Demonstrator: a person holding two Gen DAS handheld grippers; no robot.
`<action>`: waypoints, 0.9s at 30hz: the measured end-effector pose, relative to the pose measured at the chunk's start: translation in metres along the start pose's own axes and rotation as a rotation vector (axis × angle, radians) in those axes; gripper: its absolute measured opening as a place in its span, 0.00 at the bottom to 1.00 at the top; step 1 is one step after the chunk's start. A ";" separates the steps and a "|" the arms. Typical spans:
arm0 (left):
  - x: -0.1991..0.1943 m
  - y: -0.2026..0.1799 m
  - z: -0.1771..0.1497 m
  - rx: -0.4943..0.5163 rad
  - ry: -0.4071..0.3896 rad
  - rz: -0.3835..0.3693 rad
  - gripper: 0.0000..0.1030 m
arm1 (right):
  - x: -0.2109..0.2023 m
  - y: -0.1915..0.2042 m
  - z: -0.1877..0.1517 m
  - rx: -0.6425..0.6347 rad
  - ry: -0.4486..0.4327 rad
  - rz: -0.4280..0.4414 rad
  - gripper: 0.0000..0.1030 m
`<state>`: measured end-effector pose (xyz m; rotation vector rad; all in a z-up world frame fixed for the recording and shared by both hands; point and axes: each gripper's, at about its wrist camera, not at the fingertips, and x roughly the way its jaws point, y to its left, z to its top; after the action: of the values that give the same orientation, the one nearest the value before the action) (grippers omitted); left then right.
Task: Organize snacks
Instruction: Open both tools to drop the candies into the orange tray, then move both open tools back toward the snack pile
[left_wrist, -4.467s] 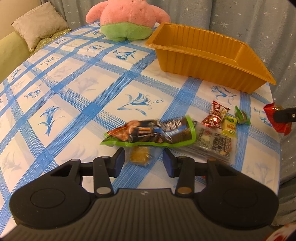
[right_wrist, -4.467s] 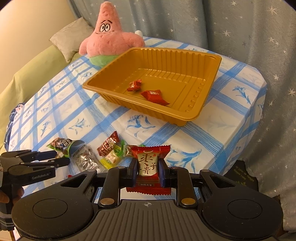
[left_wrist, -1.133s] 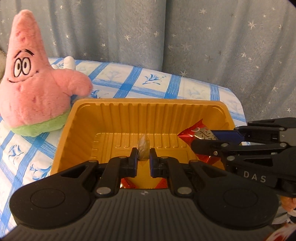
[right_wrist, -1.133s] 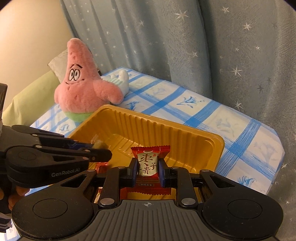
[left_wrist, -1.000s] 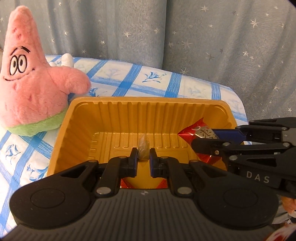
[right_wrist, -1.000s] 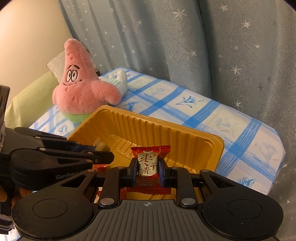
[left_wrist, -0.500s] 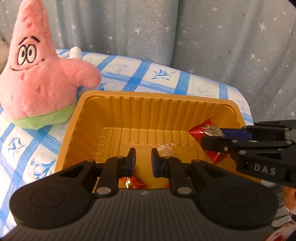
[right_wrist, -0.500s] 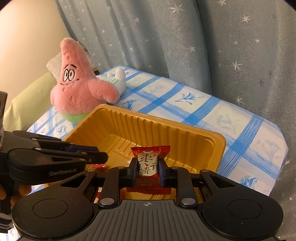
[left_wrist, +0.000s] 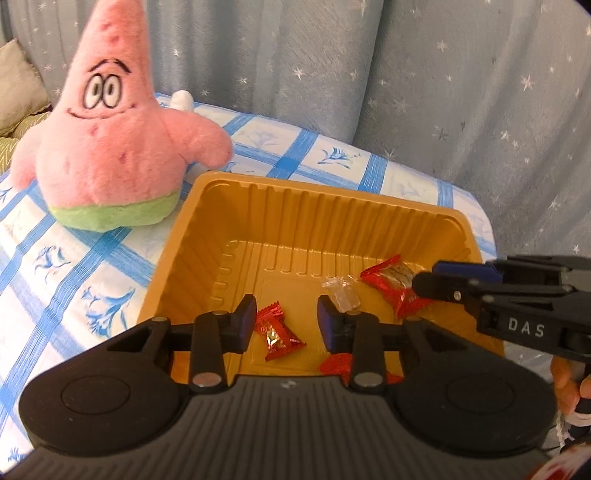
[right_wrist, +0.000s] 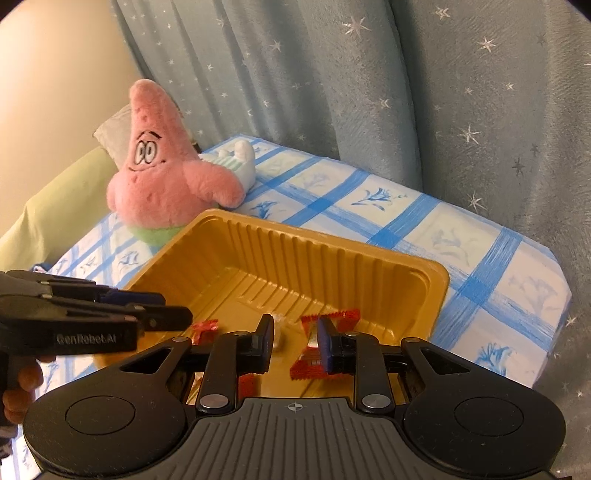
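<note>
Left gripper (left_wrist: 287, 316): my jaws are opening and stand apart over the tray, with nothing between the pads.
Right gripper (right_wrist: 293, 332): my jaws are opening; the red packet (right_wrist: 314, 347) hangs tilted between them, against the right-hand pad and clear of the other.
Red packet, seen from the left wrist: it shows at the tips of my right gripper, low over the tray floor near the right wall; I cannot tell whether it touches the floor.
Golden tray (left_wrist: 332, 206): it sits on the blue-checked tablecloth (left_wrist: 74, 258), ribbed walls upright, both my grippers over its near side.
Clear-wrapped sweet (left_wrist: 341, 295): it lies on the tray floor, just beside the red packet.
Small red candy (left_wrist: 275, 332): it lies on the tray floor, in line with the gap of my left jaws.
Second red wrapper (left_wrist: 340, 363): it is in the tray, partly hidden behind my left gripper's finger.
Pink plush star (left_wrist: 110, 147): it stands upright on the cloth, just beside the tray's far left corner.
Backdrop: a grey star-print curtain (left_wrist: 406, 92) hangs behind the table.
</note>
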<state>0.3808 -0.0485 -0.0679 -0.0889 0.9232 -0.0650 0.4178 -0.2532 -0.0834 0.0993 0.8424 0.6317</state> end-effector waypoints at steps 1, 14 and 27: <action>-0.005 0.001 -0.002 -0.008 -0.008 -0.003 0.34 | -0.004 0.001 -0.002 0.000 -0.001 0.004 0.36; -0.078 0.007 -0.043 -0.090 -0.078 0.010 0.37 | -0.072 0.013 -0.032 0.036 -0.053 0.048 0.50; -0.141 0.001 -0.103 -0.098 -0.109 0.048 0.37 | -0.126 0.037 -0.058 0.025 -0.061 0.076 0.50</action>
<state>0.2140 -0.0391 -0.0183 -0.1595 0.8193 0.0296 0.2956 -0.3026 -0.0266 0.1728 0.7906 0.6867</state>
